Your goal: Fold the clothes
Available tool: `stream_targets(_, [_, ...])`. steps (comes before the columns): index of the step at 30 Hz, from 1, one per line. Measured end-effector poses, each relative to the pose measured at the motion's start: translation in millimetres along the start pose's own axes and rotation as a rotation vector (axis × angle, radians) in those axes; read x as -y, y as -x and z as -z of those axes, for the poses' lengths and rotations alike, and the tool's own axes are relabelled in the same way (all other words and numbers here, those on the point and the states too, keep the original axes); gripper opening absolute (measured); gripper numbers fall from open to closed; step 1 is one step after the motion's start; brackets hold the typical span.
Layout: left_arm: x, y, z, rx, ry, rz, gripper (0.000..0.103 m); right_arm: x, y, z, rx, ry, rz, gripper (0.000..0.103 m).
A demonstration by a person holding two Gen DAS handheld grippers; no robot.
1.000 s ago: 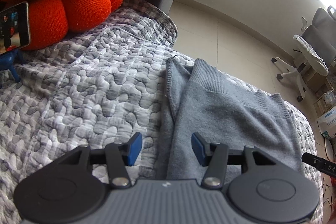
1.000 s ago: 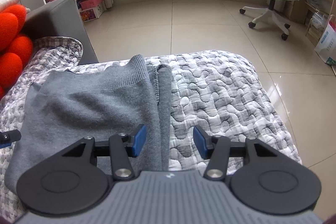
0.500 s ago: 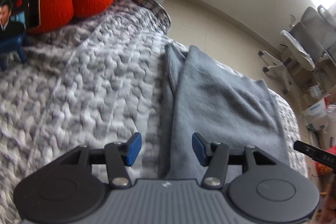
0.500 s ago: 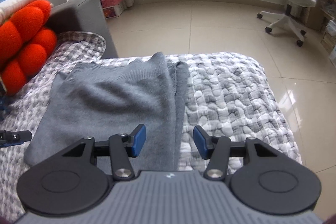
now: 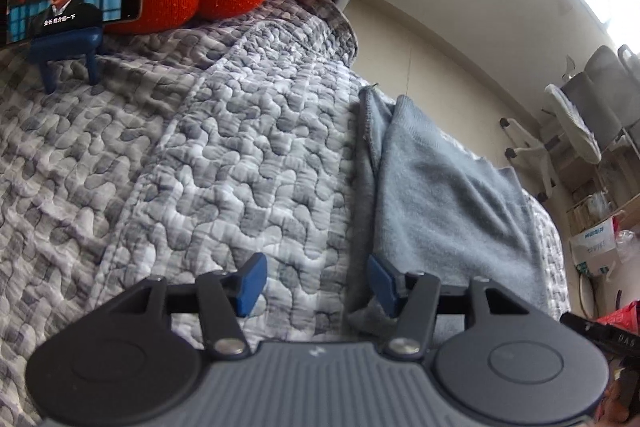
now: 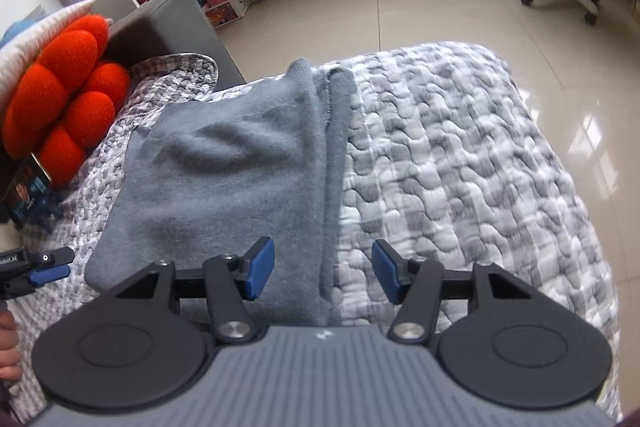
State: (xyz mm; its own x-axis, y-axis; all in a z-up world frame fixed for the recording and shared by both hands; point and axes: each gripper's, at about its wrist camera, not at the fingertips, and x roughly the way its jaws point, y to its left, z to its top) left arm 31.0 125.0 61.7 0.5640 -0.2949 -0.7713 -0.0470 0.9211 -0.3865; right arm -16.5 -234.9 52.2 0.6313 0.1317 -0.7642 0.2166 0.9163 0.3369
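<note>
On the quilt, the grey garment lies flat, sides folded in; this fits a fold half made or one just finished. The left gripper gapes wide beside its edge, empty. The right gripper gapes wide over its other edge, empty.

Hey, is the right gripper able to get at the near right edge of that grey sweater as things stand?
Probably yes. The right gripper is open, with the grey sweater's edge lying between its fingers and nothing covering it on the quilt.
</note>
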Motion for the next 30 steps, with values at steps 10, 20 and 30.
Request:
stream_targets(10, [25, -7, 16, -0.027, -0.079, 0.068, 0.058, -2, -7, 8, -0.061, 0.027, -0.049, 0.058])
stream_targets(20, [37, -10, 22, -0.017, -0.163, 0.005, 0.058, -15, -11, 12, -0.062, 0.101, 0.002, 0.058])
stream_targets(30, [39, -9, 21, -0.012, -0.126, 0.19, 0.062, -45, -14, 7, 0.009, 0.18, -0.022, 0.058])
